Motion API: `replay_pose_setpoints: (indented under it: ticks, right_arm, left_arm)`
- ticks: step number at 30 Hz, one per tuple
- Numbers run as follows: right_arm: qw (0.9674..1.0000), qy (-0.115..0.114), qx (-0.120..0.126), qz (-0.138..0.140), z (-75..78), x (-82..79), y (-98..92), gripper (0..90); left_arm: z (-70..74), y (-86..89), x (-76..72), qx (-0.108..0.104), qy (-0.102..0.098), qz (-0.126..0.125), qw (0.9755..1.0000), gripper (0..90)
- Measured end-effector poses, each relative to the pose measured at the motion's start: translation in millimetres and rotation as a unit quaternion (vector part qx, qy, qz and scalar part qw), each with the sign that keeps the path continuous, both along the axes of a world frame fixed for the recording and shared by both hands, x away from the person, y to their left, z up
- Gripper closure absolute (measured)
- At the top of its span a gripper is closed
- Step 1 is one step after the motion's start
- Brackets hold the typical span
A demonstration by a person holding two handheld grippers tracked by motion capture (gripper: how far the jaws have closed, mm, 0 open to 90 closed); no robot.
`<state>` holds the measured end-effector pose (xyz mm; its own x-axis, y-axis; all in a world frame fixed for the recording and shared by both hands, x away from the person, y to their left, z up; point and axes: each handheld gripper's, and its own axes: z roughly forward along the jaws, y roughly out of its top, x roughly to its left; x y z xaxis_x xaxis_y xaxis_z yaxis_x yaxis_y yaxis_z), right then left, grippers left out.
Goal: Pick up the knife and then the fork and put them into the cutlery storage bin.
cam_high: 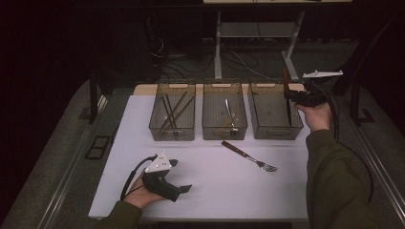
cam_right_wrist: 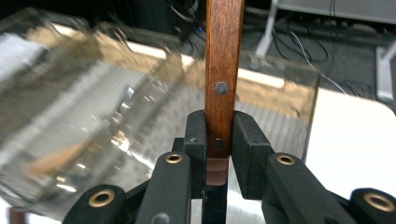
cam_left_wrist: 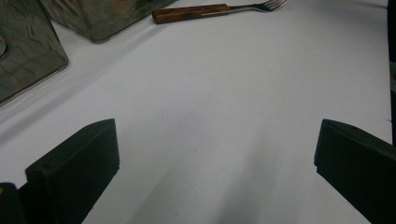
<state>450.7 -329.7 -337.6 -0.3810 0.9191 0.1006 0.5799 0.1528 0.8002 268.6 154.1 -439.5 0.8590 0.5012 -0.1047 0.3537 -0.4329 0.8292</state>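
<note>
wooden knife handle (cam_right_wrist: 224, 70) clamped upright in right tool (cam_right_wrist: 219, 140), blade hanging into the rightmost bin (cam_high: 274, 114). left tool (cam_high: 179, 179) rests on white surface (cam_high: 215, 181), jaws spread wide, nothing between. fork (cam_high: 249, 156) lies before the bins.

Open tongs (cam_left_wrist: 217, 172) (fork (cam_left_wrist: 219, 10) beyond)
</note>
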Motion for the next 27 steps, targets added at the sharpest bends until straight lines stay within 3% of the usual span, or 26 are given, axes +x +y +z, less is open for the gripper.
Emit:
replay_pose_setpoints:
  ticks: [11, 20, 22, 23, 25, 27]
  right_arm:
    - [0.9983, 0.05, -0.029, -0.004, -24.5, 6.9, -2.0, 76.7]
    - [0.9965, 0.074, -0.04, -0.005, -38.5, 8.9, -5.1, 76.6]
    - [0.9967, 0.069, -0.042, -0.009, -40.0, 9.1, -4.0, 76.1]
    - [0.9967, 0.07, -0.041, -0.008, -40.9, 9.8, -3.6, 74.7]
    - [0.9963, 0.078, -0.036, -0.008, -41.7, 11.7, -2.1, 60.0]
    - [0.9965, 0.068, -0.046, -0.016, -41.3, 11.2, 0.7, 52.4]
  left_arm:
    - [0.2, -0.2, 0.0, -0.001, 0.001, -0.001, 1.0, 0.0]
    - [0.0, -0.2, 0.1, 0.0, 0.002, -0.002, 1.0, 0.0]
    - [-0.1, -0.3, 0.1, -0.001, 0.002, -0.002, 1.0, 0.0]
    - [-0.1, -0.4, 0.0, -0.001, 0.002, -0.002, 1.0, 0.0]
    - [0.2, -0.1, 0.1, -0.001, 0.001, -0.003, 1.0, 0.0]
    - [0.2, -0.1, 0.0, -0.001, 0.001, -0.003, 1.0, 0.0]
